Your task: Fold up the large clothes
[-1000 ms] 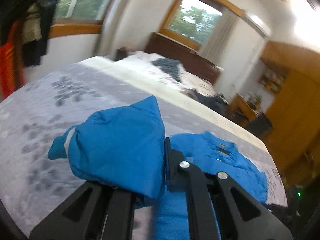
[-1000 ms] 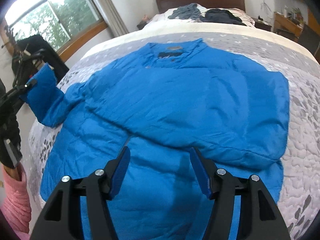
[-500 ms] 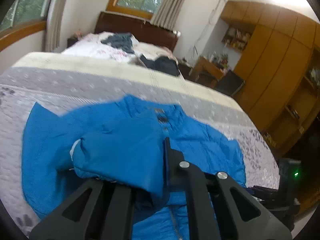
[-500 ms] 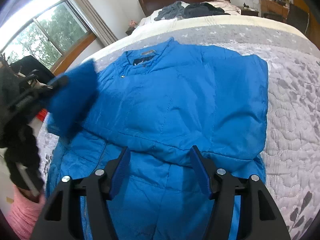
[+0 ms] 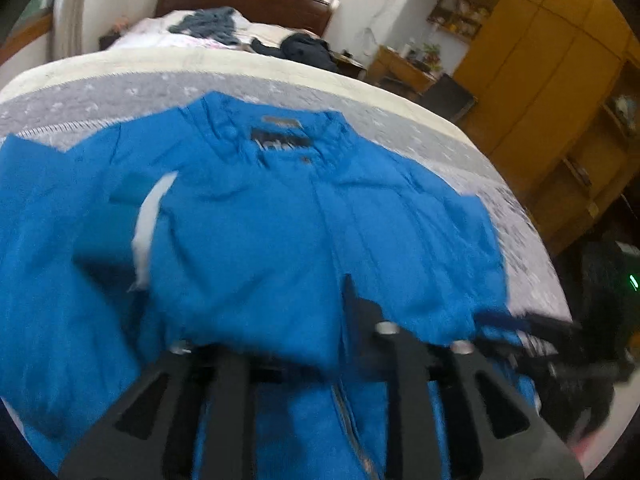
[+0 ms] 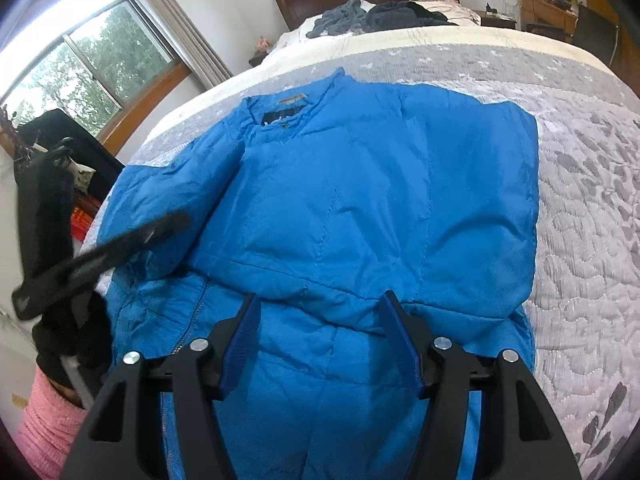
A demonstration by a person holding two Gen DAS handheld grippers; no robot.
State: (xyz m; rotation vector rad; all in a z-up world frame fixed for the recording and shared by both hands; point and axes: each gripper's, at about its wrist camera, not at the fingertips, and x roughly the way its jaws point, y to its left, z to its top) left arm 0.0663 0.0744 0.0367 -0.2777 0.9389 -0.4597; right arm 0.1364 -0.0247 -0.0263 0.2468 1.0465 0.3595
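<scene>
A large blue padded jacket (image 6: pixel 360 200) lies front up on the bed, collar toward the headboard. Its right sleeve is folded across the chest. In the left wrist view my left gripper (image 5: pixel 272 320) is shut on the other sleeve (image 5: pixel 240 260), which drapes over the jacket front (image 5: pixel 400 220) and hides the left fingertip. The right wrist view shows that gripper (image 6: pixel 160 228) blurred over the sleeve (image 6: pixel 172 184) at the jacket's left side. My right gripper (image 6: pixel 320 304) hangs open just above the jacket's lower half, nothing between its blue pads (image 6: pixel 240 336).
The grey patterned quilt (image 6: pixel 580 200) shows bare to the right of the jacket. Dark clothes (image 6: pixel 380 16) are heaped near the headboard. A wooden wardrobe (image 5: pixel 540 80) stands to the right. A person's pink sleeve (image 6: pixel 44 420) and a black rack (image 6: pixel 44 168) are at the left.
My left gripper has swung the sleeve from beside the bed's left edge inward and over the jacket front. The right gripper has stayed open and shifted slightly over the jacket.
</scene>
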